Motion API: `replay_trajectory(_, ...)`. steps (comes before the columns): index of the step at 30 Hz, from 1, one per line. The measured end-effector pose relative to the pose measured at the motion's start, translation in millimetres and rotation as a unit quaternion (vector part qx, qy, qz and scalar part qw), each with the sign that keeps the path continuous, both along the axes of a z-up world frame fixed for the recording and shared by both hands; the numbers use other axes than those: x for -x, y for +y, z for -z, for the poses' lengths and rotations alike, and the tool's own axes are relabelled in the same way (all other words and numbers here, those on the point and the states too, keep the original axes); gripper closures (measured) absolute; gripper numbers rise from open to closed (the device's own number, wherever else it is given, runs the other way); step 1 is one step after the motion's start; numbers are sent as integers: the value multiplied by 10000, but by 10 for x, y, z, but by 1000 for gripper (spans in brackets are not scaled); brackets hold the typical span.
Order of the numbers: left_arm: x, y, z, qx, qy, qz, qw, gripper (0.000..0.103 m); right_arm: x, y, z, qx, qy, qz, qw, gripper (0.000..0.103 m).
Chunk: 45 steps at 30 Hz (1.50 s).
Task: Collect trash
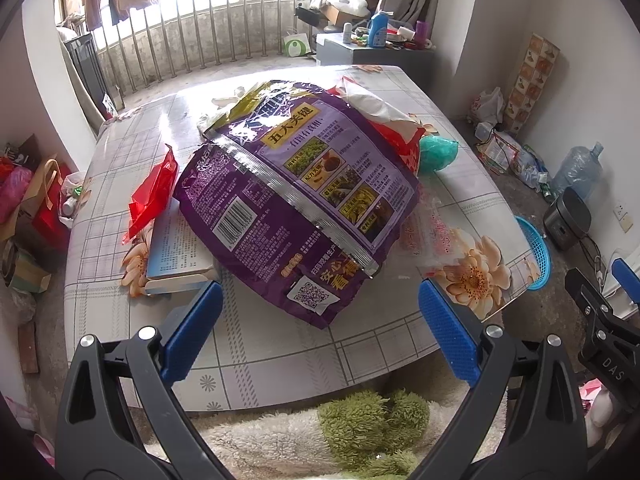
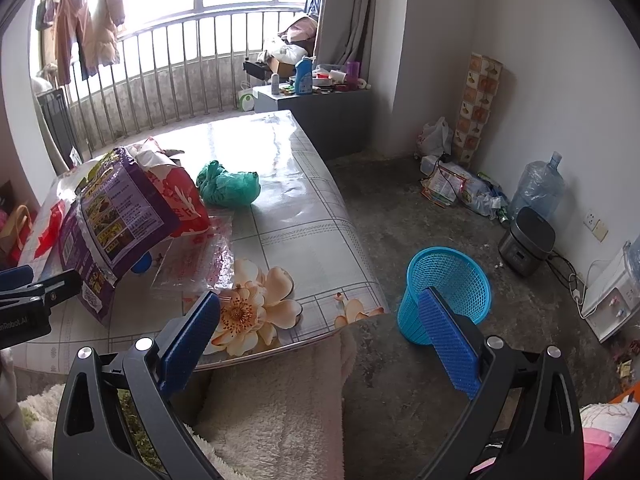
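A big purple snack bag (image 1: 296,184) lies across a heap of trash on the floral table (image 1: 280,352). Around it are a red wrapper (image 1: 154,192), a red-and-white bag (image 1: 392,120), a crumpled teal plastic bag (image 1: 438,154) and a clear plastic bag (image 1: 436,228). My left gripper (image 1: 320,286) is open, its blue pads either side of the purple bag's near corner, not touching it. My right gripper (image 2: 320,296) is open and empty over the table's near right corner. A blue mesh basket (image 2: 452,276) stands on the floor just behind its right finger. The right view also shows the purple bag (image 2: 108,216) and teal bag (image 2: 230,184).
A flat box (image 1: 176,248) lies under the purple bag's left side. A rice cooker (image 2: 528,240), a water jug (image 2: 536,184) and floor litter line the right wall. A grey cabinet (image 2: 320,112) stands behind the table. Fluffy fabric (image 1: 360,420) lies below the grippers.
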State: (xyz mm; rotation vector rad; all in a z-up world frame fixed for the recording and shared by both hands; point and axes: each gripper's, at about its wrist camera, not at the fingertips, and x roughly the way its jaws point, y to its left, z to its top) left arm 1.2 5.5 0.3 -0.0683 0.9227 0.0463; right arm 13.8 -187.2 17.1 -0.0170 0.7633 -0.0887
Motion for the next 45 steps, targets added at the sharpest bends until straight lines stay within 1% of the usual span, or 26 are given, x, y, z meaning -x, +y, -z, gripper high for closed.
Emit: replay_trajectory(45, 24, 31, 9, -48, 28, -18, 10000, 9, -7, 8, 24, -35, -6, 10, 10000, 7)
